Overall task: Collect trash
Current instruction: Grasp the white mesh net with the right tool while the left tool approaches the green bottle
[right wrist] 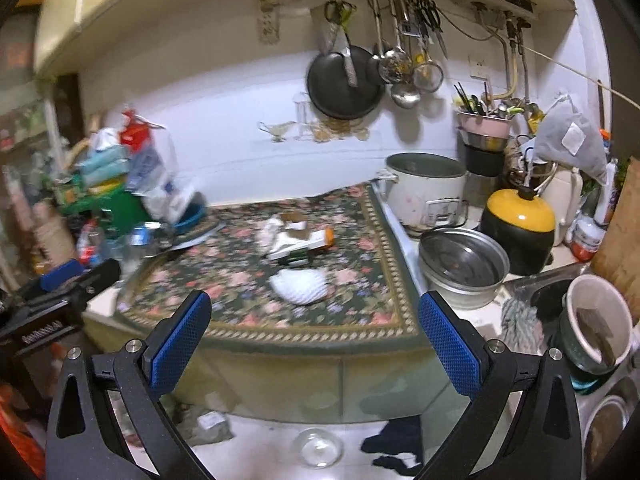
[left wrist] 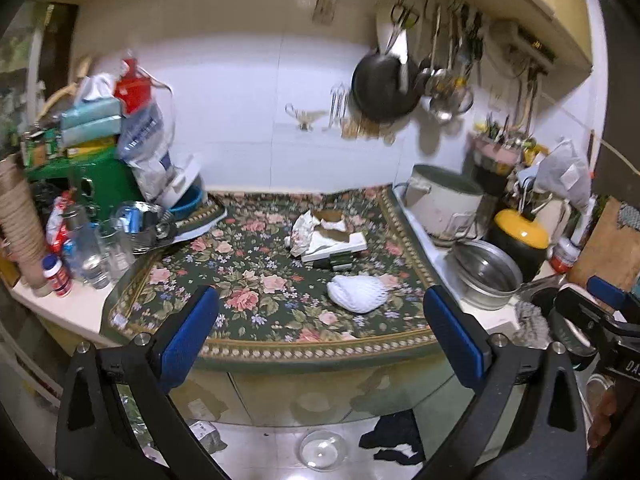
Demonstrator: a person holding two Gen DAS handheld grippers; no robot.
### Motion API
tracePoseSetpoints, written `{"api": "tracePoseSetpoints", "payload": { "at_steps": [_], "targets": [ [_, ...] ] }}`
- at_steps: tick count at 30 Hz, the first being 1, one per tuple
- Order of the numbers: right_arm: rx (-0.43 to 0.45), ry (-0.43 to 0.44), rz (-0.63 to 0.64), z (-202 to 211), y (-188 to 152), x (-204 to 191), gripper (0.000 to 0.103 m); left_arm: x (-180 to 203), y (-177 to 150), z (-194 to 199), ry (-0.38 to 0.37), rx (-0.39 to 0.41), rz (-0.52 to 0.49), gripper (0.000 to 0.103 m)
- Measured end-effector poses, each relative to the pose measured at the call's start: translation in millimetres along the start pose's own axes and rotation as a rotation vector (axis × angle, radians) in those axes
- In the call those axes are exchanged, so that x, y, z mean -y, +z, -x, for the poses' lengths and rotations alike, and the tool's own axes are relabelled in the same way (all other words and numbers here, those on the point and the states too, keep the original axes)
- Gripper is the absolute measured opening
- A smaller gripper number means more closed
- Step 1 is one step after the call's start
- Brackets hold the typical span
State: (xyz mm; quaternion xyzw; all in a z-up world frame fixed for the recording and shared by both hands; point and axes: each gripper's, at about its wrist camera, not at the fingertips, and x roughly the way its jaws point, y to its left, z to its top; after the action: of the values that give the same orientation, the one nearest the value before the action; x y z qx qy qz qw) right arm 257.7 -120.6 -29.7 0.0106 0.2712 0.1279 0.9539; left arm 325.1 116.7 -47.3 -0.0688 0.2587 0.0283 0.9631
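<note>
Left gripper (left wrist: 320, 320): blue-padded fingers are spread wide and empty, held short of the counter edge, apparently squared up for a reach.
Right gripper (right wrist: 314, 328): fingers are likewise parted with nothing between them, aimed at the same patch of counter.
White foam net sleeve (left wrist: 357, 293): lies loose on the dark floral mat (left wrist: 224, 280), nearest the front edge; judged the first piece of trash to be taken.
Crumpled white paper and torn cardboard (left wrist: 320, 232): piled behind the sleeve, mid-mat, over a flat white box (left wrist: 340, 249).
Steel pot (left wrist: 486, 276): set just right of the mat, beside a white rice cooker (left wrist: 444, 200).
Black pan (left wrist: 382, 88): hung on the wall, keeping the counter free.
Bin: none can be made out.
</note>
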Motion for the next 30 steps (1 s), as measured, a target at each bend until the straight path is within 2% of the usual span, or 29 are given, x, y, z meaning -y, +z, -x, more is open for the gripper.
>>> {"api": "tracePoseSetpoints", "payload": {
  "at_steps": [4,8,15,20,22,30],
  "targets": [
    [-0.055,-0.024,-0.043,-47.7,12.2,0.5,0.103,-17.8,9.9,-52.5,0.01,-0.054,0.01,0.103],
    [-0.131,-0.026,-0.081,-99.7,13.3,5.3,0.103,-36.4,11.0,-110.9,0.044,-0.15,0.053,0.103],
    [-0.285,0.027,-0.11,-198.6,6.0,21.2,0.102,-48.7,2.6,-182.2,0.111,-0.249,0.083,0.103],
    [-0.433,0.115,-0.144,-275.3,-0.5,34.9,0.088,-48.0,2.9,-224.3,0.156,-0.31,0.161,0.103],
    [-0.498,0.149,-0.149,-302.3,-1.8,38.5,0.078,-45.8,4.7,-237.7,0.158,-0.327,0.176,0.103],
    [-0.676,0.299,-0.233,-380.2,-9.3,46.6,0.075,-34.4,14.2,-285.1,0.192,-0.374,0.191,0.103]
  ]
}}
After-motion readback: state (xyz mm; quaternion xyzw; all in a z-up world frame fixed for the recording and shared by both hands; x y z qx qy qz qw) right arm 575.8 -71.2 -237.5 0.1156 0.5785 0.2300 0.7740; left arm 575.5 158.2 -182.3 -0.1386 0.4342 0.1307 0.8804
